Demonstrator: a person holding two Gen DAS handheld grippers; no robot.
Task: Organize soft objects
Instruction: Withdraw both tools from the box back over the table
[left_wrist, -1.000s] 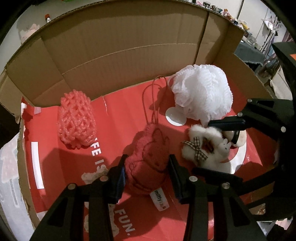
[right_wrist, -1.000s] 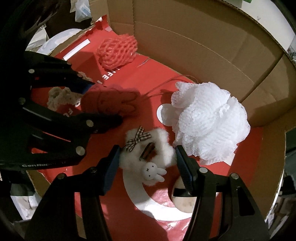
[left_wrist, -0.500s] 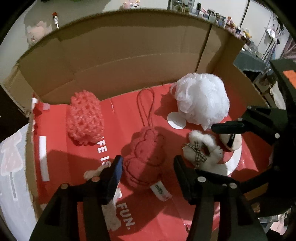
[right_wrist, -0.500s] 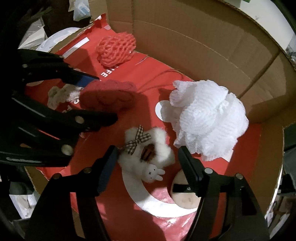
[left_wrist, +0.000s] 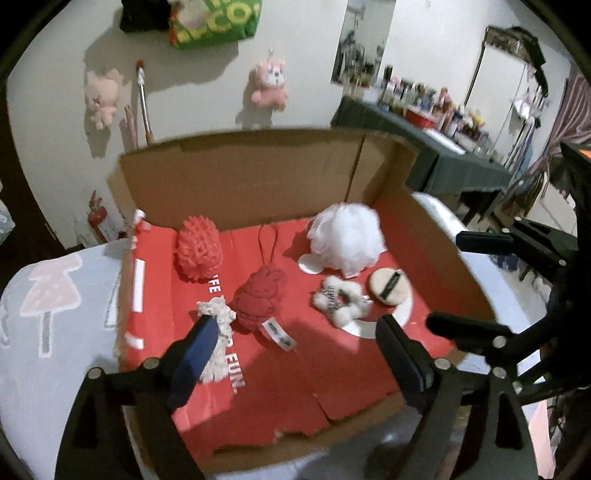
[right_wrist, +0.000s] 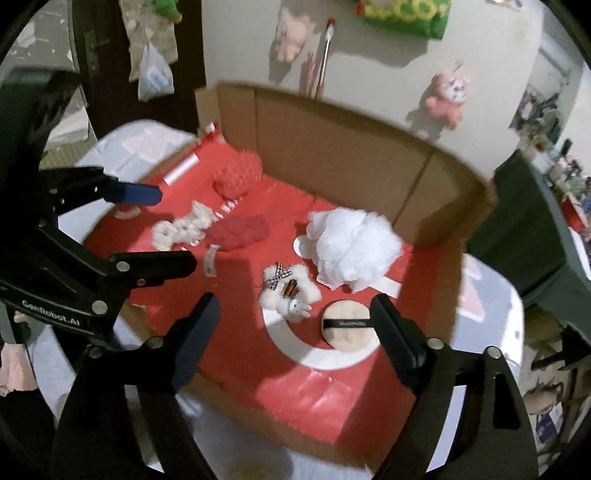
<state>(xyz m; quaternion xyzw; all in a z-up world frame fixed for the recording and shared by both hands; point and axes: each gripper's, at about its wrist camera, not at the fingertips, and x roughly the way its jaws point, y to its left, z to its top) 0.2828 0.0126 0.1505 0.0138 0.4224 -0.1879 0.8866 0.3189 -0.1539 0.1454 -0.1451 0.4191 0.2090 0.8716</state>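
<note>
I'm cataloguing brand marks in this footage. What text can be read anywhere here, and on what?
"GenRobot.AI": on the left tongs' black frame, seen in the right wrist view.
"FUN.": white print on the box's red liner.
Green bag on the wall: cut-off yellow letters, unreadable.
Red bunny's tag and powder puff's band: too blurred.

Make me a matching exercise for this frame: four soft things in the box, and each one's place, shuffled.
Things:
1. white pouf
2. mesh ball
3. powder puff
4. red bunny

Places:
A. far left, near the back wall
B. middle of the floor, tag toward the camera
C. right side, just before the pouf
D. far right, near the back wall

Pairs: 1-D, 2-A, 3-C, 4-B
</note>
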